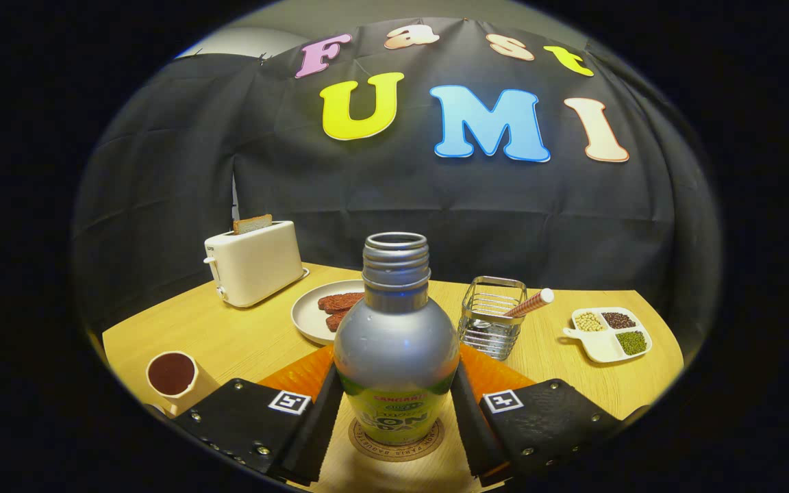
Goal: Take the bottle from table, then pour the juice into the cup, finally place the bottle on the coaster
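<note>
- The bottle (396,342), silver with an open threaded neck and no cap, stands upright between the two fingers of the tool (396,411), its base resting on the round coaster (396,441).
- Both fingers lie against the bottle's lower body, one on each side, so the tool looks clamped on it; whether the grip presses firmly or is already easing I cannot tell.
- The cup (172,378) sits well to the left of the fingers, near the worktop's edge, holding dark liquid close to its rim.
- Judging by the filled cup and the bottle on the coaster, the pour is done and the last step, setting the bottle down, is in hand.
- The next move calls for parting the fingers evenly and drawing straight back, without nudging the bottle or tipping it off the coaster.
- An orange mat (298,373) lies just behind the bottle, showing on both sides of it.
- Beyond, on the pale wooden worktop (230,335): a plate (312,308) with brown pieces, a white toaster (255,261) with a slice in it, a wire basket (492,315) holding a striped stick, and a divided dish (610,334) of beans.
- Black cloth walls the booth behind.
</note>
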Demonstrator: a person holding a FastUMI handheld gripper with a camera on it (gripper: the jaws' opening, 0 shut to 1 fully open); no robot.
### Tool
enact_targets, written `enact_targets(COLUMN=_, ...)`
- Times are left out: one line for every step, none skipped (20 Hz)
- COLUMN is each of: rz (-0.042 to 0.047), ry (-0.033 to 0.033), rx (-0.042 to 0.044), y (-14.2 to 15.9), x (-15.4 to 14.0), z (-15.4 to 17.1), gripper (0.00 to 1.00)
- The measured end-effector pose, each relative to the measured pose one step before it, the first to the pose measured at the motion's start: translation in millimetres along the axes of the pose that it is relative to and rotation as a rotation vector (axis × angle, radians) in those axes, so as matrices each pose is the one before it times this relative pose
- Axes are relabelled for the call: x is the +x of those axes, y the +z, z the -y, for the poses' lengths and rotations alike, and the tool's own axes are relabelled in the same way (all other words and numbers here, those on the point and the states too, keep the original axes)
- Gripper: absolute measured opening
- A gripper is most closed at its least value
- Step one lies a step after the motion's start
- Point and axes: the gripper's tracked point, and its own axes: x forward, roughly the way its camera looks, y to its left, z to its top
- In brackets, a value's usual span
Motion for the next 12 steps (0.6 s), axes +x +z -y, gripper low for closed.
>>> enact_targets(rz=-0.00618, ry=0.00295, rx=0.00543, y=-4.08, x=1.14, z=-0.56, gripper=0.77)
enact_targets(rz=-0.00174, ry=-0.00784, rx=-0.00651, y=-1.86, x=0.7, z=0.75, gripper=0.77)
enact_targets(rz=-0.00029, ry=-0.00718, rx=-0.00677, y=-0.97, x=-0.31, z=2.61, gripper=0.77)
enact_targets(rz=-0.00802, ry=-0.00361, rx=0.00721, y=-1.65, x=-0.56, z=0.68, gripper=0.77)
enact_targets(rz=0.00616, ry=-0.00081, rx=0.00869, y=-1.4, x=-0.74, z=-0.22, gripper=0.77)
enact_targets(rz=0.00758, ry=-0.00181, rx=-0.00186, y=0.14, x=0.2, z=0.25, gripper=0.77)
enact_targets(rz=0.00489, ry=0.00062, rx=0.00276, y=0.24, x=-0.22, z=-0.02, gripper=0.77)
enact_targets(rz=0.00392, ry=-0.00343, rx=0.00315, y=1.49, x=-0.9, z=0.22, gripper=0.77)
enact_targets(rz=0.00122, ry=0.0007, rx=0.00055, y=-2.48, x=0.8, z=-0.56, gripper=0.77)
enact_targets(rz=-0.00239, ry=-0.00156, rx=-0.00256, y=-0.01, x=-0.28, z=0.01, gripper=0.79)
enact_targets(rz=-0.00109, ry=-0.0076, rx=-0.00194, y=0.87, x=-2.54, z=1.29, gripper=0.8)
enact_targets(rz=0.00541, ry=-0.00749, rx=0.0032, y=3.85, x=-4.16, z=1.78, gripper=0.83)
